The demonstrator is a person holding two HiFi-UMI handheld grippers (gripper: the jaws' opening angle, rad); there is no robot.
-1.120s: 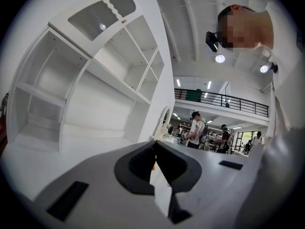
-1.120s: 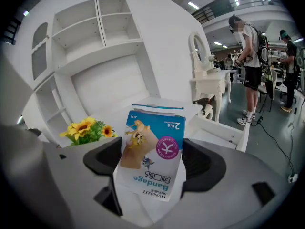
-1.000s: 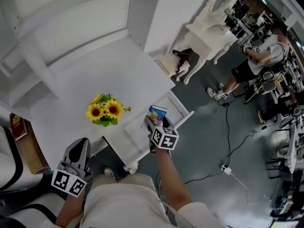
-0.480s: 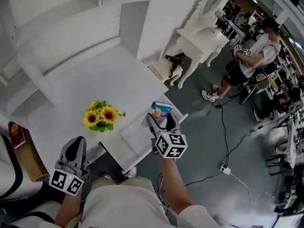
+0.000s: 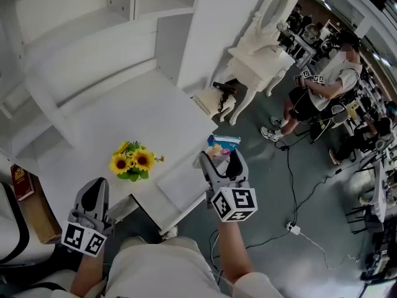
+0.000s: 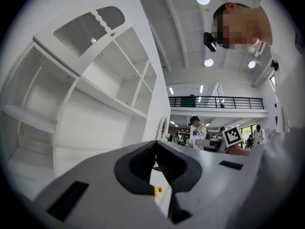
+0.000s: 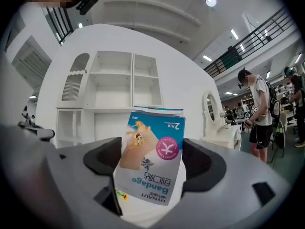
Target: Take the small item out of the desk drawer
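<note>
White desk top (image 5: 118, 113) is filling the middle of the head view, with a bunch of sunflowers (image 5: 132, 161) standing on it near its front edge. Right of the sunflowers the drawer (image 5: 180, 185) is hanging open, its white floor showing.

The right gripper (image 5: 220, 156) is holding a bandage box (image 5: 224, 145) further right of the sunflowers, past the drawer's far corner and over the grey floor (image 5: 291, 185). In the right gripper view its jaws (image 7: 152, 162) are pressing on the two sides of the box (image 7: 151, 149), which is standing upright between them with its print upside down. A second ago the box was sitting much closer to the sunflowers, at the drawer's edge with the gripper on it; since then it has been lifting out and drifting right, clear of the drawer.

The left gripper (image 5: 93, 191) is staying low and left of the sunflowers, just off the desk's front edge, as before. In the left gripper view its jaws (image 6: 155, 149) are resting together with nothing between them.

Far right of the sunflowers, a person (image 5: 322, 82) is standing on the floor beside a white dressing table (image 5: 257, 58).
</note>
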